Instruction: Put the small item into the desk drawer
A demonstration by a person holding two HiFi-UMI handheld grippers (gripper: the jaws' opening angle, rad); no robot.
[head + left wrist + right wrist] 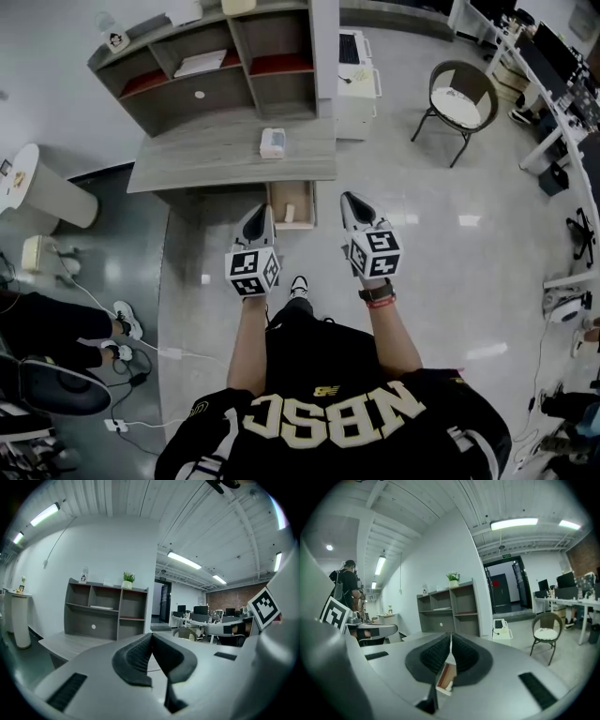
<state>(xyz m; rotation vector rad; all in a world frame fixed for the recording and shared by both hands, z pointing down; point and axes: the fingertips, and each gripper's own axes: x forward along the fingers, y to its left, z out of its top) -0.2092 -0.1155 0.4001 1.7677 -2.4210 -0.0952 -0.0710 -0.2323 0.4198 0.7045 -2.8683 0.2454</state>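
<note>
Grey two-jaw grippers with marker cubes: two, left gripper (260, 214) and right gripper (351, 201)
Grey wooden desk (187, 159): one
Open light-wood drawer (298, 199): one
Small white box (273, 142) on desk: one
Round brown chair with white cushion (459, 98): one

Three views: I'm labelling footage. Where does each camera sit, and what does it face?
Head view: on the person's head, looking steeply down at the desk and open drawer; forearms, left gripper, right gripper show.
Left gripper view: rides the left gripper, faces the shelf unit; its shut jaws show.
Right gripper view: rides the right gripper, faces shelf unit and chair; shut jaws show.
Shared: all show the shelf unit.
</note>
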